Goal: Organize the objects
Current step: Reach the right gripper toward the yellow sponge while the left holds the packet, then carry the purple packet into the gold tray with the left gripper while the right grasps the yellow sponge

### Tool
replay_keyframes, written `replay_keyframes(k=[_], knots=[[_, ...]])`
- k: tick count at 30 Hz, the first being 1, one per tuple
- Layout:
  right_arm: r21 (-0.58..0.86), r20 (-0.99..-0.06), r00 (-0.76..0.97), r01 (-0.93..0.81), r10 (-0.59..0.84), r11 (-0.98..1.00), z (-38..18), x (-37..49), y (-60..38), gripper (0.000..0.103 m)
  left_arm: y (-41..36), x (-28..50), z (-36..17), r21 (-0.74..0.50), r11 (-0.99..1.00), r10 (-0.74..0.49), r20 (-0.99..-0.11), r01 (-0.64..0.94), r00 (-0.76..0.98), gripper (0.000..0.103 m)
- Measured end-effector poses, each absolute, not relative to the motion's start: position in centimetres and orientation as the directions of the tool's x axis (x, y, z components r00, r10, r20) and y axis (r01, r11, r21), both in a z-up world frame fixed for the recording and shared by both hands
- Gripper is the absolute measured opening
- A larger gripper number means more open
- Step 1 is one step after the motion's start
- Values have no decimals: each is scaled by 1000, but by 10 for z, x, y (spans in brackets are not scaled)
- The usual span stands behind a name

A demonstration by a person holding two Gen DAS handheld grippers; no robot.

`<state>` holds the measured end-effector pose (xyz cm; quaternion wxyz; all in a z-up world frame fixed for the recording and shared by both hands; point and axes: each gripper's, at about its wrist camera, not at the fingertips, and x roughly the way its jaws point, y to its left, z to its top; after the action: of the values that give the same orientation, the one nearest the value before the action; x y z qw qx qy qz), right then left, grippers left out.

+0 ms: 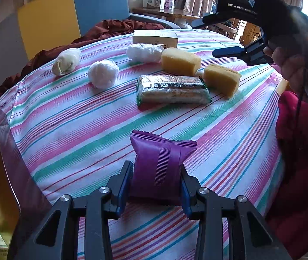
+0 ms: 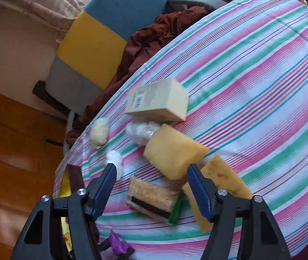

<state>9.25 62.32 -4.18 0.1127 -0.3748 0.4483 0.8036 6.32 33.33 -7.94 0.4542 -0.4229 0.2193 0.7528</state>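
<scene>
Item one: my left gripper (image 1: 156, 186) clamps a purple snack packet (image 1: 159, 166), held above the near edge of the striped tablecloth (image 1: 67, 119). Item two: my right gripper (image 2: 151, 186) stands open and empty over a wrapped cracker pack (image 2: 151, 199). Farther along I count two yellow sponges (image 1: 181, 61), three white wrapped bundles (image 1: 103, 74), and a cream box (image 1: 155, 37).

free: bare striped tablecloth (image 1: 67, 125) between near packet and far cluster | blocked: cracker pack (image 1: 172, 90), two sponges (image 1: 181, 60), wrapped balls (image 1: 103, 73), box (image 1: 155, 38) crowd far side | right gripper (image 1: 208, 36) overhead
</scene>
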Motion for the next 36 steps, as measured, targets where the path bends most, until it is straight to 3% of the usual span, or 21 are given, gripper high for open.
replay_keyframes(k=[4,9,11,13,17,18,20,23,36], knots=[[471,-787,-614,-652,51,-594,-37,99,634,69,336,57,-82,-50,-493,507,-828,-868,-240,40],[362,-867,-497,-667,27,-652,-55,84,624,71,333,55,-84,-64,-495,517,-823,-867,-235,40],[259,-907,-418,-662,60,-704,-62,72,613,78,332,54,-84,-68,-496,521,-821,-866,-234,40],[207,-920,-385,-640,76,-740,-65,66,605,84,331,53,-85,-74,-498,525,-819,-864,-232,40],[135,-938,-331,-621,103,-772,-71,62,594,85,330,52,-85,-79,-499,529,-817,-863,-231,40],[118,-942,-317,-625,112,-772,-72,62,593,83,330,52,-85,-81,-500,530,-816,-862,-231,40],[80,-950,-283,-634,134,-769,-75,62,594,68,330,52,-85,-82,-502,530,-816,-861,-231,40],[60,-952,-268,-637,148,-769,-76,62,594,61,331,53,-86,-78,-502,531,-814,-861,-236,40],[19,-958,-236,-619,162,-785,-86,58,592,59,317,58,-70,-79,-533,532,-806,-842,-261,39]])
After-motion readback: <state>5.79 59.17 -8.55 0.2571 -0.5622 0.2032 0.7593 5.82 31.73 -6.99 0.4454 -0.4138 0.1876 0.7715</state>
